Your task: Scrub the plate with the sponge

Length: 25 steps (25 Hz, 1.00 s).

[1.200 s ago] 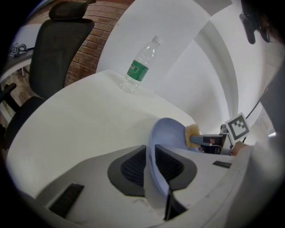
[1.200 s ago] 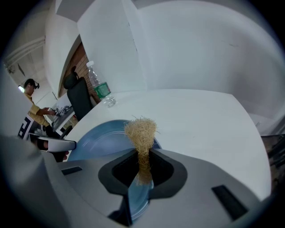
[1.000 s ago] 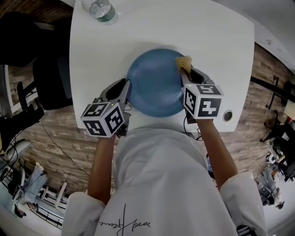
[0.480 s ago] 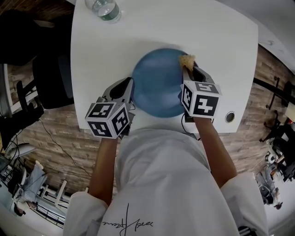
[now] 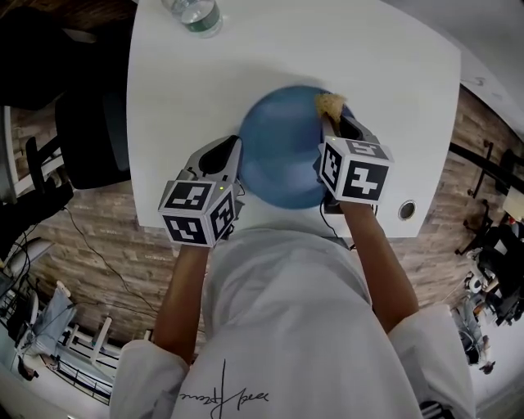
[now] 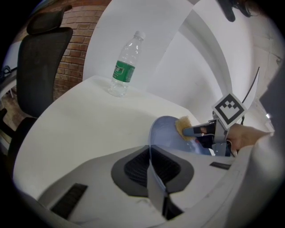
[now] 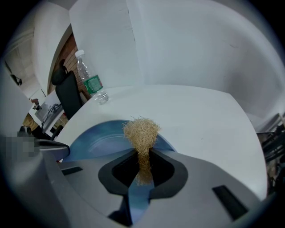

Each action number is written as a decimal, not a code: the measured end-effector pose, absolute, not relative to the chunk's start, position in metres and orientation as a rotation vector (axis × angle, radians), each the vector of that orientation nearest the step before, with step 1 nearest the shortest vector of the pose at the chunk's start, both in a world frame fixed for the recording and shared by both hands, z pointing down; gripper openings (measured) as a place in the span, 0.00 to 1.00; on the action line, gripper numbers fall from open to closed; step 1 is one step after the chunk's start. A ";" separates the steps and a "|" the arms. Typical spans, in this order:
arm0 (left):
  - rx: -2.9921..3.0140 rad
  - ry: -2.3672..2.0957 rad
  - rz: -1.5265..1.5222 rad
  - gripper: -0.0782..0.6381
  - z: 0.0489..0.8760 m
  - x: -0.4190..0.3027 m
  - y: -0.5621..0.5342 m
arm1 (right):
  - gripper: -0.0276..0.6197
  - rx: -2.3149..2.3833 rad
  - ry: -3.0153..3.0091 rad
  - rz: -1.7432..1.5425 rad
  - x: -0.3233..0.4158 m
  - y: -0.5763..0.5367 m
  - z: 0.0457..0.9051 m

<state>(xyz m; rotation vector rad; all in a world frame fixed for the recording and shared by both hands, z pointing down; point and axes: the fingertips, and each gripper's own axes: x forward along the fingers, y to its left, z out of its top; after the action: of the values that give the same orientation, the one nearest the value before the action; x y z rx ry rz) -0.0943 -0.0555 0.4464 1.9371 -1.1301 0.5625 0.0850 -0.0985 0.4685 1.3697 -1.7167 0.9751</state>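
Observation:
A blue plate (image 5: 282,151) lies on the white table (image 5: 172,90) near its front edge. My left gripper (image 5: 232,155) is shut on the plate's left rim, and the thin rim runs between its jaws in the left gripper view (image 6: 150,153). My right gripper (image 5: 332,121) is shut on a tan fibrous sponge (image 5: 331,104), which rests at the plate's far right rim. In the right gripper view the sponge (image 7: 141,132) sticks up from the right gripper (image 7: 142,158), with the plate (image 7: 95,140) beneath it. The left gripper view also shows the sponge (image 6: 182,126) against the plate (image 6: 165,131).
A clear water bottle with a green label (image 5: 192,15) stands at the table's far left corner, also visible as the bottle (image 6: 125,67) and the bottle (image 7: 91,81). A black office chair (image 5: 90,123) stands left of the table. A round cable hole (image 5: 407,210) sits near the front right corner.
Both grippers keep their holds. The picture has shifted slightly right, and the sponge stays at the plate's far right rim.

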 end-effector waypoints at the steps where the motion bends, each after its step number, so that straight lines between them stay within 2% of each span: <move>1: 1.941 -1.126 0.566 0.14 0.447 -0.094 -0.055 | 0.11 1.370 -1.718 0.979 0.084 -0.099 0.469; 25: 1.928 -1.103 0.541 0.14 0.447 -0.093 -0.055 | 0.11 1.268 -1.780 0.906 0.055 -0.109 0.469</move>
<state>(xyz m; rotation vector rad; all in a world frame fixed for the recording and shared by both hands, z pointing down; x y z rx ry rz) -0.0935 -0.0554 0.4473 1.9283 -1.1027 0.5411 0.0549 -0.1090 0.4686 1.2682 -1.7801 0.9063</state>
